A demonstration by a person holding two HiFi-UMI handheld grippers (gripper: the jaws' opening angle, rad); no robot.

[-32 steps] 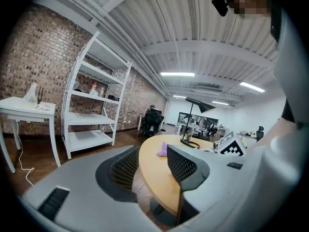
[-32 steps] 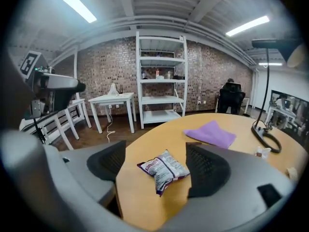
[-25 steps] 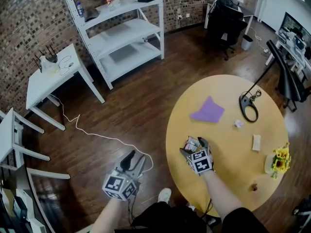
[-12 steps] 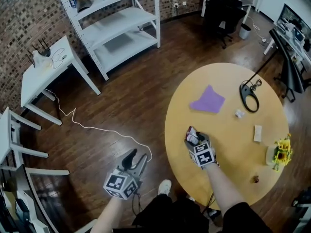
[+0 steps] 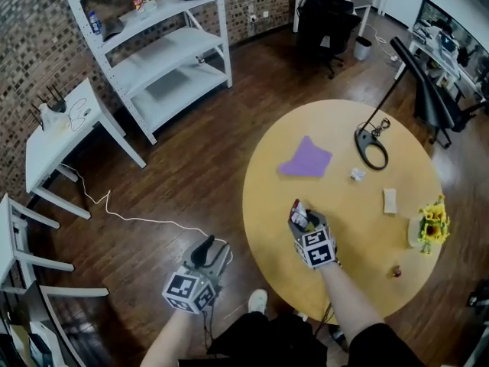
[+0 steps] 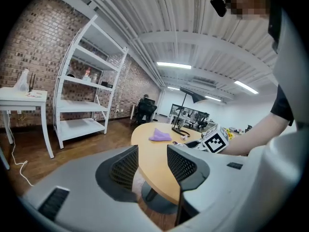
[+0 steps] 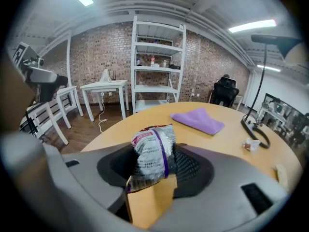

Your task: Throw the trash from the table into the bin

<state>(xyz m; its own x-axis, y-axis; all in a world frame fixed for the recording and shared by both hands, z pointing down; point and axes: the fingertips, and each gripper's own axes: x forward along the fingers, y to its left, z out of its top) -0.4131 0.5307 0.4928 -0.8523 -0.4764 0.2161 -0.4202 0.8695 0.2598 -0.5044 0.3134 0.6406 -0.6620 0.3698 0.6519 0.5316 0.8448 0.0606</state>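
- The right gripper (image 5: 304, 219) had just been closing its jaws; a second earlier they stood wide around the snack packet (image 5: 300, 214), and now the pads pressed it from both sides.
- In the right gripper view the snack packet (image 7: 152, 151) stood upright and crumpled between the jaws of the right gripper (image 7: 153, 172), over the near part of the round table (image 5: 344, 228).
- The left gripper (image 5: 215, 248) stayed off the near-left edge of the round table, above the floor; its jaws were narrowly apart with nothing between them (image 6: 152, 164).
- A crumpled white scrap (image 5: 357, 174) and a white paper piece (image 5: 390, 200) lay on the far-right part of the round table, as before.
- A pale pot (image 5: 415, 233) at the right edge of the round table held yellow flowers (image 5: 432, 225).
- A white bin (image 5: 361, 48) stood well beyond the far side of the round table; its contents could not be seen.
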